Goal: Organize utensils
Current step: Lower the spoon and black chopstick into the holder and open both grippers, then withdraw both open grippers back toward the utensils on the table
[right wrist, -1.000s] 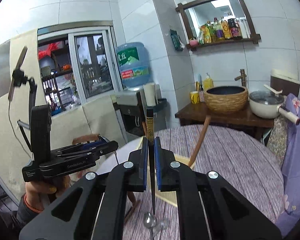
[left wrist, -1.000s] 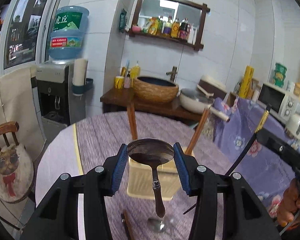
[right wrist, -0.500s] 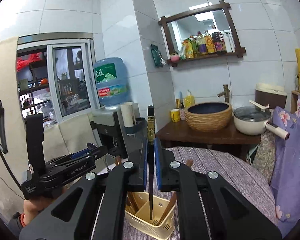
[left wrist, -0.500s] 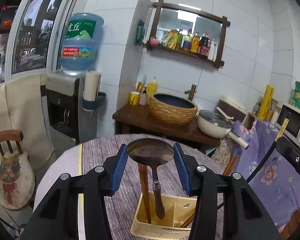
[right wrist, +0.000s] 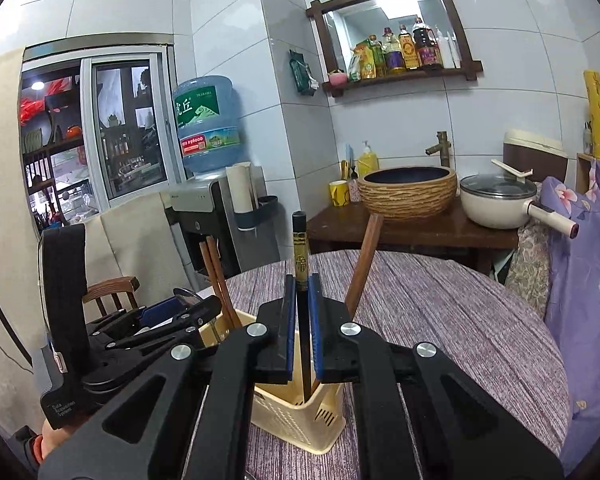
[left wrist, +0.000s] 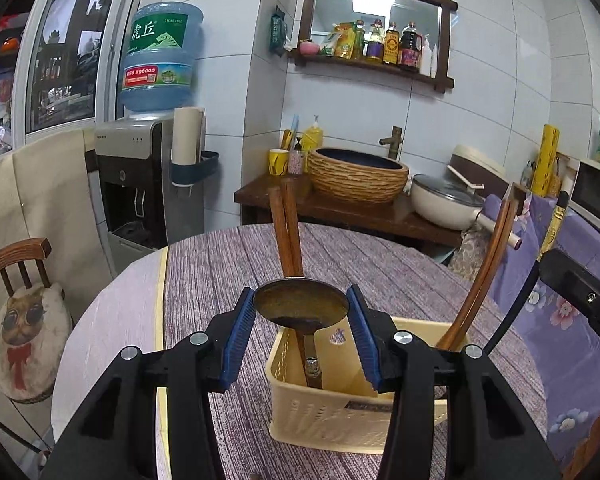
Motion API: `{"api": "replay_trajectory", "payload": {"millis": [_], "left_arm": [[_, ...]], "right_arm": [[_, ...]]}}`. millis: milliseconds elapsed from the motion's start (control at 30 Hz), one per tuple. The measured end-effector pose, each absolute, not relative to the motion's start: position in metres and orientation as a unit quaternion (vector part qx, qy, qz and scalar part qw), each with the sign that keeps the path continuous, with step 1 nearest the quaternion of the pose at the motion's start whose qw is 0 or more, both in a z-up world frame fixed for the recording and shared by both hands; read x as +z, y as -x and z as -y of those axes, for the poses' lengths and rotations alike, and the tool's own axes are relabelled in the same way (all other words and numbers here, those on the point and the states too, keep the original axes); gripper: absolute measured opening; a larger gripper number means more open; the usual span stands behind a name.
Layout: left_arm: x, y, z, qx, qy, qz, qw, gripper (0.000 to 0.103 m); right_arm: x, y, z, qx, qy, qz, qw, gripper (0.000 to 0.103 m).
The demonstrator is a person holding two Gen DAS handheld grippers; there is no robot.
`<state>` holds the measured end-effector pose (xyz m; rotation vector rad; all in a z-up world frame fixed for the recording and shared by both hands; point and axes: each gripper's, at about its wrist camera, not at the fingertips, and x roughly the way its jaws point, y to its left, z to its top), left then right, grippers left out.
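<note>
Since the earlier frame both grippers have been lowered toward the yellow caddy (left wrist: 340, 408). The steel spoon (left wrist: 301, 307) is clamped by its bowl between the left gripper (left wrist: 301, 336) fingers, handle hanging into the caddy for release. The black chopstick (right wrist: 300, 248) is pinched upright in the closed right gripper (right wrist: 300, 332), tip inside the caddy.

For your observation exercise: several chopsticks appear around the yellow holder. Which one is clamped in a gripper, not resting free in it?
The black chopstick with the gold band, pinched upright in the right gripper; the brown wooden chopsticks lean free in the holder.
</note>
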<state>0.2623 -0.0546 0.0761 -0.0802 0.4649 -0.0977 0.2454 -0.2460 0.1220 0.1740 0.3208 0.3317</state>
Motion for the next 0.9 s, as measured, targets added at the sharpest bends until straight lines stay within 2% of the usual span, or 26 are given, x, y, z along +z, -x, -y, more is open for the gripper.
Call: {"api": "replay_trajectory", "payload": {"millis": [333, 400, 467, 500, 600, 700, 900], "left_arm": [[0.065, -0.259, 0.064, -0.054, 0.013, -0.234, 0.971, 0.048], [0.067, -0.254, 0.064, -0.052, 0.012, -0.229, 0.972, 0.052], [0.069, -0.247, 0.063, -0.048, 0.008, -0.218, 0.975, 0.063], [0.072, -0.242, 0.061, -0.048, 0.011, -0.212, 0.976, 0.066], [0.078, -0.225, 0.054, -0.055, 0.022, -0.199, 0.978, 0.072], [0.078, -0.206, 0.047, -0.054, 0.022, -0.193, 0.979, 0.079], [0.063, -0.180, 0.016, -0.044, 0.036, -0.227, 0.972, 0.085]], "right_arm": [[0.111, -0.248, 0.250, 0.153, -0.089, -0.162, 0.971, 0.007], [0.109, -0.248, 0.253, 0.153, -0.091, -0.159, 0.971, 0.008], [0.108, -0.246, 0.254, 0.151, -0.090, -0.157, 0.972, 0.008], [0.108, -0.244, 0.254, 0.151, -0.089, -0.155, 0.972, 0.009], [0.108, -0.234, 0.254, 0.153, -0.085, -0.148, 0.973, 0.016], [0.108, -0.224, 0.255, 0.159, -0.089, -0.147, 0.972, 0.037], [0.099, -0.200, 0.253, 0.176, -0.085, -0.166, 0.967, 0.041]]}}
